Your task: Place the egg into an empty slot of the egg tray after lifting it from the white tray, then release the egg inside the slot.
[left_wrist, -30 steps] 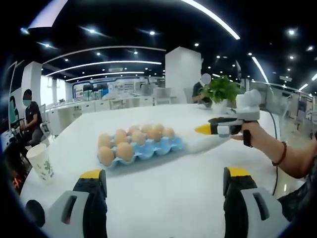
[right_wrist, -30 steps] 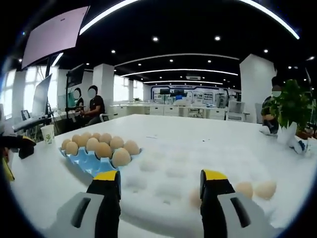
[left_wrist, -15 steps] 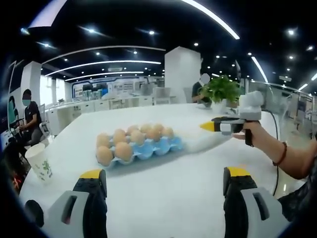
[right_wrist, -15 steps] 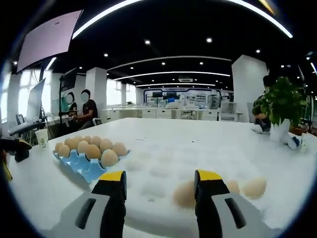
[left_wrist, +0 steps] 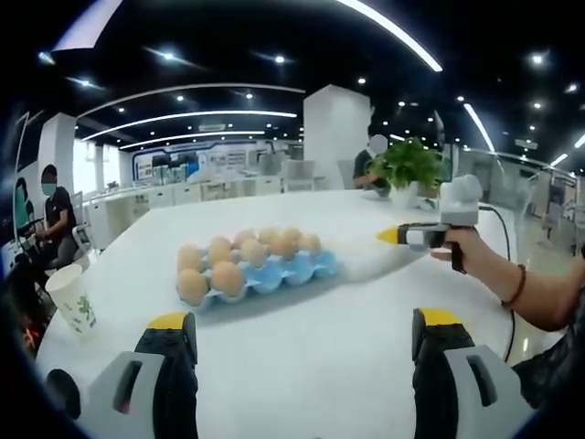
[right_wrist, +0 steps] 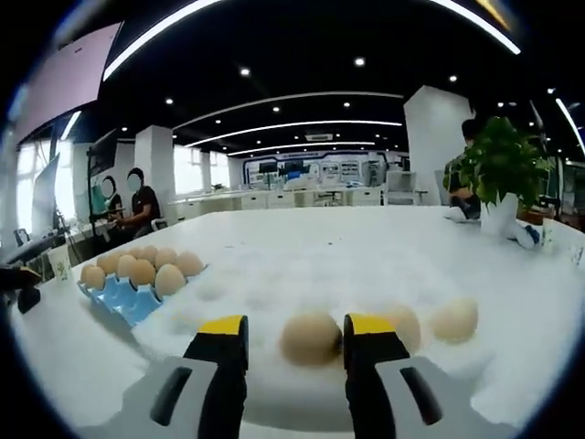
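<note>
Right gripper view: right gripper [right_wrist: 294, 331] is low over the white tray [right_wrist: 274, 302], its 2 yellow-tipped jaws set either side of an egg [right_wrist: 310, 337] that lies in the tray. The jaws stand just beside the egg's flanks; contact cannot be told, so whether it is clamped is unclear. 2 more eggs [right_wrist: 454, 320] lie in the white tray to the right of that egg. The blue egg tray [right_wrist: 126, 294] sits on the white counter [right_wrist: 366, 247], to the left of the white tray and near it, with brown eggs in most slots; an empty blue slot faces the camera. A potted plant [right_wrist: 498, 178] stands on the counter well beyond the white tray, to the right.

Left gripper view: left gripper [left_wrist: 297, 338] hovers above bare counter on the near side of the egg tray [left_wrist: 265, 274], jaws wide apart, nothing between them. The egg tray carries about 8 brown eggs, with blue slots free at its right end. Right of the egg tray, a hand [left_wrist: 471, 251] holds the right gripper [left_wrist: 411, 235], yellow tip pointing toward the egg tray. A paper cup [left_wrist: 75, 297] stands well left of the egg tray, at the counter's edge. People sit at desks in the background.
</note>
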